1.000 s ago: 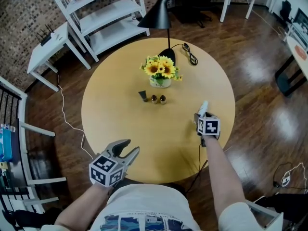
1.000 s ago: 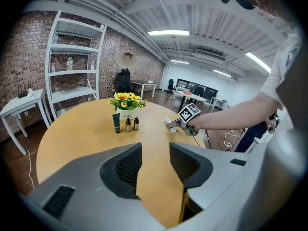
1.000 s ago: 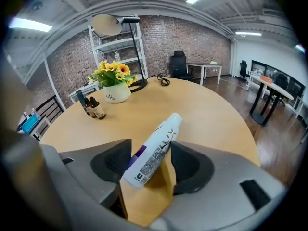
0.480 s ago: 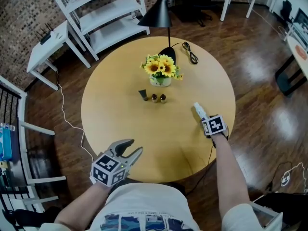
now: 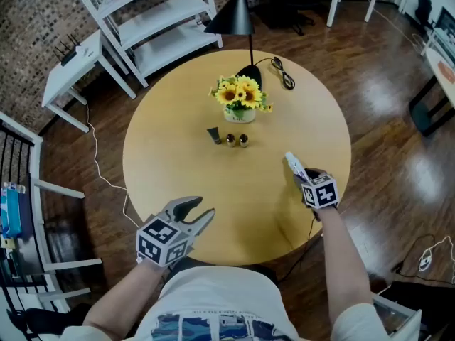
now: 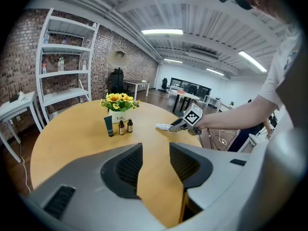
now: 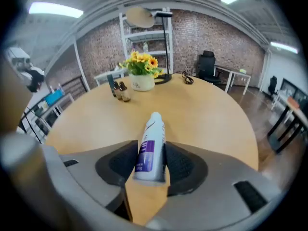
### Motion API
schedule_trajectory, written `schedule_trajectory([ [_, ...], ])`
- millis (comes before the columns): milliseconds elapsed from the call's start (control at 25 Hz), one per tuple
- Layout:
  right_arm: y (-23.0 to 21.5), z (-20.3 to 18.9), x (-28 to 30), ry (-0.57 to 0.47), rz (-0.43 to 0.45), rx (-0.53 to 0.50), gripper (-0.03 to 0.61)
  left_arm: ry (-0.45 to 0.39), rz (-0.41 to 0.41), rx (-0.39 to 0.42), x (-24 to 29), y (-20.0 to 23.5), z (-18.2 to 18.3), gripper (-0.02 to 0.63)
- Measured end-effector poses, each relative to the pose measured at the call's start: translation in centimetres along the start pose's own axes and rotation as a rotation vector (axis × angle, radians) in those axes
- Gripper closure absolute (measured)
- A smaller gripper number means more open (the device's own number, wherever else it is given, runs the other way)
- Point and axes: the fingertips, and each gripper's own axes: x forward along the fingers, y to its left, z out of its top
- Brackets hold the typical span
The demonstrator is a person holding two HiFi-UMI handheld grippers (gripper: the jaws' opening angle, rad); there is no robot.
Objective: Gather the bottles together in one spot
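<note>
A white bottle with a purple label lies along my right gripper. Its jaws have just been closing and both pads now press on it. In the head view this bottle sticks out tilted from the right gripper over the table's right side. A dark tube and two small brown bottles stand together by the sunflower vase. My left gripper is open and empty near the table's front edge; its view shows the tube and the brown bottles far ahead.
The round wooden table also carries a black lamp with a coiled cable at the back. A white shelf unit and a white side table stand beyond on the left.
The right gripper closed on the white bottle, tipped it from upright to slanting, and shifted a little toward the table's near right edge. The left gripper barely moved.
</note>
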Motion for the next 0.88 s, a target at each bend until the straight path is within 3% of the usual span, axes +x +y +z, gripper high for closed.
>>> schedule_trajectory([
  [120,3.2,0.3,-2.2,-0.100,0.108,0.099,0.380,0.002,-0.055,-0.004,0.6,0.1,1.1,0.453],
  [240,5.7,-0.4,-3.6,-0.123,0.163,0.139,0.382,0.018,-0.108,-0.002,2.2,-0.6,1.9,0.453],
  [640,9.7,-6.4,-2.6,0.160,0.095,-0.291,0.370,0.060,-0.193,0.040,5.0,-5.1,1.9,0.453],
  [880,9.9,-6.0,-1.0,0.289,0.029,-0.587,0.349,0.073,-0.184,0.044,4.7,-5.4,1.2,0.453],
])
